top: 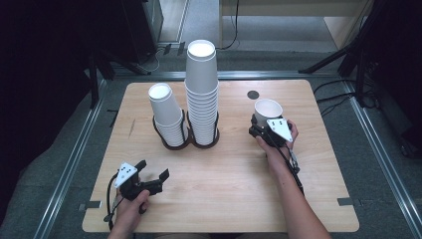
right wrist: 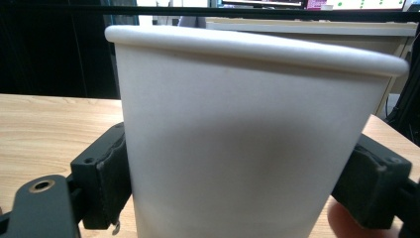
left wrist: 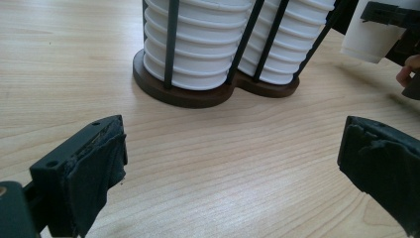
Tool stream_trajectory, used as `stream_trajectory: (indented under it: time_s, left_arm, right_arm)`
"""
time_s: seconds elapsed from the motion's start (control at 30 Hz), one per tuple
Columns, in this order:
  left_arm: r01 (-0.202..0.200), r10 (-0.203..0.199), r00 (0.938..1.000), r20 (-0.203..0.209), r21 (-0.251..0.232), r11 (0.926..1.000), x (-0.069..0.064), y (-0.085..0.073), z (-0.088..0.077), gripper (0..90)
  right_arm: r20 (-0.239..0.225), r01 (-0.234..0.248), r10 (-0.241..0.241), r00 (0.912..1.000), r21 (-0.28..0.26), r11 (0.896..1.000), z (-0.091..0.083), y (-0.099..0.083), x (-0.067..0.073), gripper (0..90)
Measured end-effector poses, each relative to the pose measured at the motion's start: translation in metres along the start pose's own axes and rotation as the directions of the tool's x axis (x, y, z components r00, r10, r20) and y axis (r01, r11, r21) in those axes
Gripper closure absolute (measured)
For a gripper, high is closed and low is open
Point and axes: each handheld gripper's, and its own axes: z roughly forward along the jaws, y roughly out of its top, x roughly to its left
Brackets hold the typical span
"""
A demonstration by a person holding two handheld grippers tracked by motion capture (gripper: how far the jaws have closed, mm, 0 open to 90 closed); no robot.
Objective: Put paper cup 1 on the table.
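Wooden bench (top: 234, 164) carries a dark two-ring holder (top: 185, 142) with two stacks of white paper cups (top: 202, 94), tall one right of the short. Single paper cup (top: 268, 110) sits upright, right of the holder, clamped in right tool (top: 266, 127). Left tool (top: 152, 174) near front-left edge, jaws wide, nothing between.

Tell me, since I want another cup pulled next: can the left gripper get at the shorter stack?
Probably yes: the left gripper is open, with bare table between it and the shorter stack, though the holder's bars cover its lower cups.
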Motion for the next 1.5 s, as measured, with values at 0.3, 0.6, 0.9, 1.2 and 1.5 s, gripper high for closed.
stream_trajectory:
  time_s: [0.3, 0.6, 0.9, 1.2, 1.5]
  left_arm:
    - [-0.002, 0.002, 1.0000, 0.004, 0.003, 1.0000, 0.000, 0.000, 0.001, 0.0]
    - [-0.001, 0.001, 1.0000, 0.004, 0.006, 1.0000, 0.000, 0.000, 0.001, 0.0]
    - [-0.008, 0.008, 1.0000, 0.005, 0.015, 0.9999, -0.001, 0.000, 0.001, 0.0]
    - [-0.018, 0.018, 0.9998, -0.004, 0.017, 0.9997, -0.002, 0.000, 0.001, 0.0]
    - [-0.023, 0.023, 0.9997, -0.006, 0.021, 0.9995, -0.002, 0.000, 0.002, 0.0]
  right_arm:
    - [-0.005, -0.044, 0.044, 0.9990, -0.002, 0.999, 0.000, 0.003, -0.002, 14.1]
    - [0.010, -0.042, 0.041, 0.9991, 0.053, 0.998, 0.004, -0.003, -0.003, 13.7]
    - [0.013, -0.016, 0.015, 0.9998, 0.089, 0.996, 0.005, -0.008, 0.001, 13.6]
    - [0.004, 0.012, -0.012, 0.9999, 0.108, 0.994, 0.002, -0.010, 0.005, 13.1]
    - [-0.024, -0.003, 0.006, 0.9997, 0.132, 0.991, -0.003, -0.010, 0.008, 13.2]
